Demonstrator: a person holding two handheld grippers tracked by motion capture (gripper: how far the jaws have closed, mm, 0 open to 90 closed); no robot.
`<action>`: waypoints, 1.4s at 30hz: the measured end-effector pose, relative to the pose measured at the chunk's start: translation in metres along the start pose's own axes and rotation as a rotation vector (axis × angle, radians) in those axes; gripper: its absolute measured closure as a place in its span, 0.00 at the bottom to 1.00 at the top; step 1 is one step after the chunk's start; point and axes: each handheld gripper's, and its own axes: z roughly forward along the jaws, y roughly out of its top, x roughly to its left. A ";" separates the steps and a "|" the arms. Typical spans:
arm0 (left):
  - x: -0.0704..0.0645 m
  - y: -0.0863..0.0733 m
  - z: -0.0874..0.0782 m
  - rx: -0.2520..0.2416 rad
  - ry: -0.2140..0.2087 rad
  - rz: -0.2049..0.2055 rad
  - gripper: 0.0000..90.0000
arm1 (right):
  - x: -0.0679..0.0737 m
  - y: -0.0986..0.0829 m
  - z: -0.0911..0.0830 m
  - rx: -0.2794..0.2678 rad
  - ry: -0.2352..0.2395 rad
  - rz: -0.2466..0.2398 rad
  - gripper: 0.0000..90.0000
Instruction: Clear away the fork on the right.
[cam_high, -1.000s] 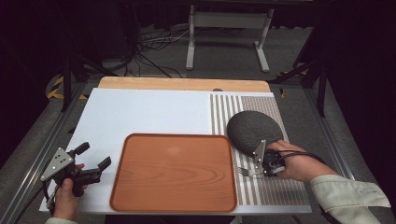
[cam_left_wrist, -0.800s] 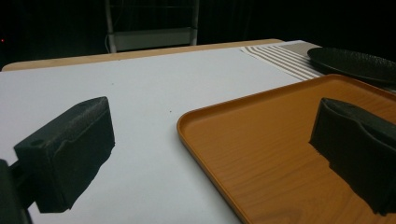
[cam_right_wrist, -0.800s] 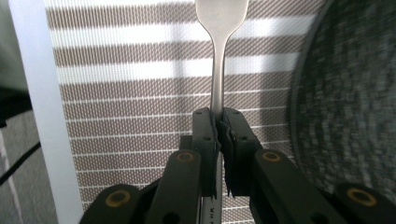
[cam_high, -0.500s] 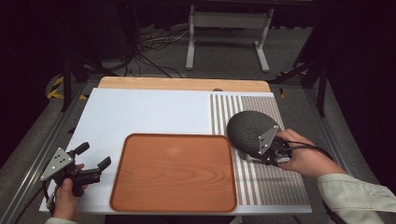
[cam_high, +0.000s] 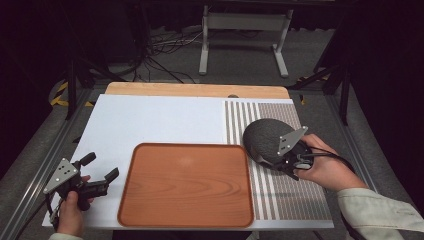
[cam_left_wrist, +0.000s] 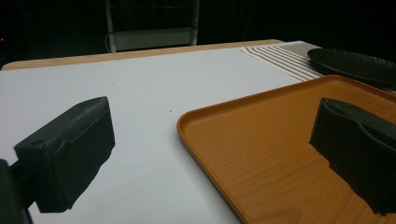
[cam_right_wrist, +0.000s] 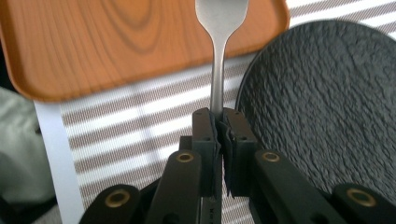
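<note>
in the high view the right gripper sits at the near edge of the dark plate, over the striped mat, with the person's right hand wrapped around its handle; what it holds is too small to make out from here. the wooden tray lies bare in the middle of the white table, just beside the plate, and the left gripper rests near the tray's left edge, jaws spread and holding nothing, gripped by the left hand. in the left gripper view its two black jaws stand wide apart, one over the white table and one over the tray, with the plate beyond the tray's far corner; nothing lies between them. in the right gripper view the jaws are clenched on the handle of a metal fork, which points away from the gripper, its neck crossing the striped mat and its head reaching over the corner of the tray, with the plate close alongside. so the pick-up looks done: the fork is firmly pinched, though i cannot tell whether it is clear of the mat. what seems left is carrying it to its spot, most likely the tray or beside the plate, setting it down flat and letting go.
</note>
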 end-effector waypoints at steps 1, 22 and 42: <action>0.000 0.000 0.000 0.000 0.000 0.000 0.01 | 0.000 0.001 0.000 -0.011 0.004 0.012 0.95; 0.001 0.000 -0.001 -0.004 0.001 0.004 0.01 | 0.013 0.054 0.012 -0.061 0.018 0.298 0.95; 0.001 0.001 -0.001 -0.004 0.001 0.006 0.01 | 0.026 0.092 0.035 -0.036 0.029 0.444 0.95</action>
